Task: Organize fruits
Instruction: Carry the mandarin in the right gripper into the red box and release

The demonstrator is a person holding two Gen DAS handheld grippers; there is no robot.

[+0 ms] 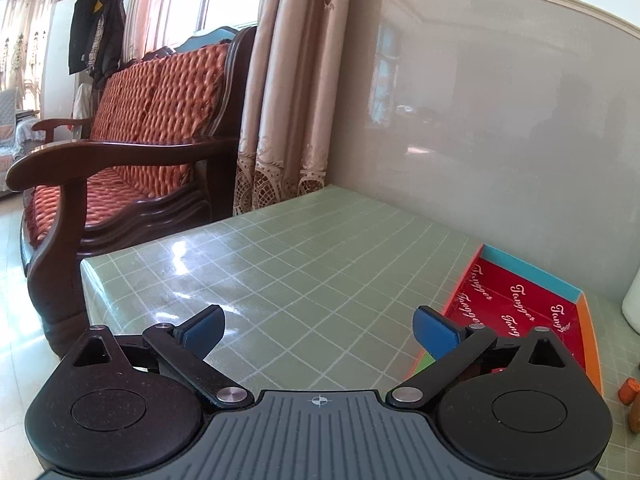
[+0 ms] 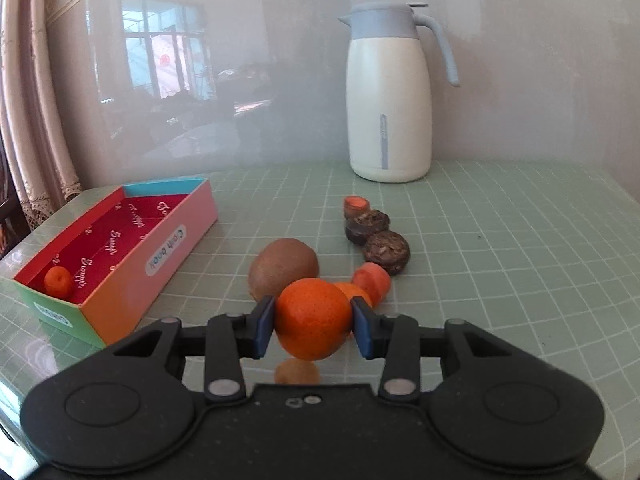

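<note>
Orange mandarin (image 2: pixel 313 323) clamped in right claw (image 2: pixel 313 326), left claw (image 1: pixel 318 330) wide

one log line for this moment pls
right tool: shut on orange | left tool: open | box: one small orange fruit

— What sort of place is this?
— A home, a living room by the look of it. At the left of the left wrist view stands a carved wooden sofa (image 1: pixel 132 148) with quilted orange cushions, and lace-trimmed curtains (image 1: pixel 288 92) hang at centre.
— Anything else domestic?
— Dark jackets and a hat on a coat stand (image 1: pixel 102 24) at upper left, a checked green tablecloth (image 1: pixel 304 248) below, and a white thermos jug (image 2: pixel 390 92) at upper right of the right wrist view.
</note>
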